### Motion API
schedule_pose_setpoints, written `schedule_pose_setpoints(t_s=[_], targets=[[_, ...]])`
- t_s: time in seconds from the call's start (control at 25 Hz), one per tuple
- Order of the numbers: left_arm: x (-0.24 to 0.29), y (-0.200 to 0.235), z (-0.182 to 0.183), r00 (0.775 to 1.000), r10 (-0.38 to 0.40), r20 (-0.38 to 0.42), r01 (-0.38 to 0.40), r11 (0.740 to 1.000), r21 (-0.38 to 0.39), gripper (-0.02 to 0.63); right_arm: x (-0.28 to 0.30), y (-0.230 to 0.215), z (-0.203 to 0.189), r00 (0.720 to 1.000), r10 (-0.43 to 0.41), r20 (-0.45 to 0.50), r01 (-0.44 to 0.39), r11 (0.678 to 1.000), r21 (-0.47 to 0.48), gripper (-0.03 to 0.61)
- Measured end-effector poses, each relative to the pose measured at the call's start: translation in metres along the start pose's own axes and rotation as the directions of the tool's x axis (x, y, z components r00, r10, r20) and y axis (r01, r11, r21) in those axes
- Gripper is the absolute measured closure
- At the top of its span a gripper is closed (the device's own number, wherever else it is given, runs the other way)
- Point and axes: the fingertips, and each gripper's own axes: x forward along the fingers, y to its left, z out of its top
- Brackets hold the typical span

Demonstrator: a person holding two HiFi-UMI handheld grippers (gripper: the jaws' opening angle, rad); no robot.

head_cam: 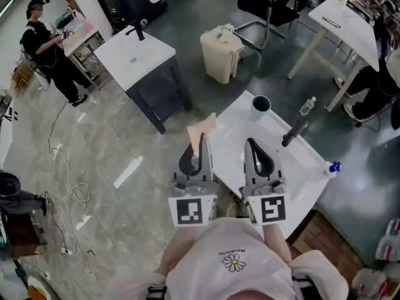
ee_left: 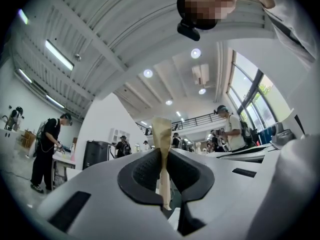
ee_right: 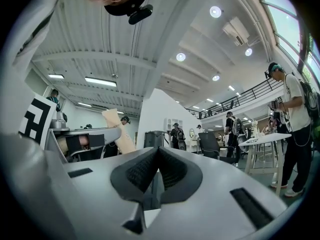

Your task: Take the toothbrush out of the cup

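In the head view my left gripper (head_cam: 201,147) is shut on a flat tan strip (head_cam: 202,130), which sticks up past its tips over the left edge of the white table (head_cam: 232,125). The left gripper view shows the strip (ee_left: 161,134) pinched upright between the black pads of my left gripper (ee_left: 163,156). My right gripper (head_cam: 252,145) hangs over the table, shut, with nothing in it; its pads meet in the right gripper view (ee_right: 159,153). A dark teal cup (head_cam: 260,104) stands at the table's far edge, apart from both grippers. What is in it is hidden.
On the table lie a black handle-like thing (head_cam: 294,132), a small clear bottle (head_cam: 307,105) and a blue-capped item (head_cam: 333,167). Beyond are a cream waste bin (head_cam: 220,55), a white-topped cabinet (head_cam: 139,60), an office chair (head_cam: 269,5) and another table (head_cam: 340,25). Cables (head_cam: 62,186) trail over the floor.
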Motion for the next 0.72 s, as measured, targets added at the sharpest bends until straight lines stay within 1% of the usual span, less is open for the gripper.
schedule_pose_setpoints(t_s=[0.2,0.44,0.72], targets=[[-0.001,0.000,0.001,1.000,-0.005,-0.002,0.005,1.000,-0.019,0.571,-0.001,0.001,-0.003,1.000,0.002,-0.010,-0.002,1.000,-0.006,0.566],[0.000,0.008,0.003,1.000,0.018,-0.003,-0.018,1.000,-0.013,0.571,0.002,0.003,0.001,1.000,0.004,0.008,-0.004,1.000,0.009,0.566],[0.000,0.012,0.002,1.000,0.028,-0.008,-0.028,1.000,-0.007,0.571,0.004,0.004,-0.001,1.000,0.010,0.001,-0.010,1.000,0.006,0.566]])
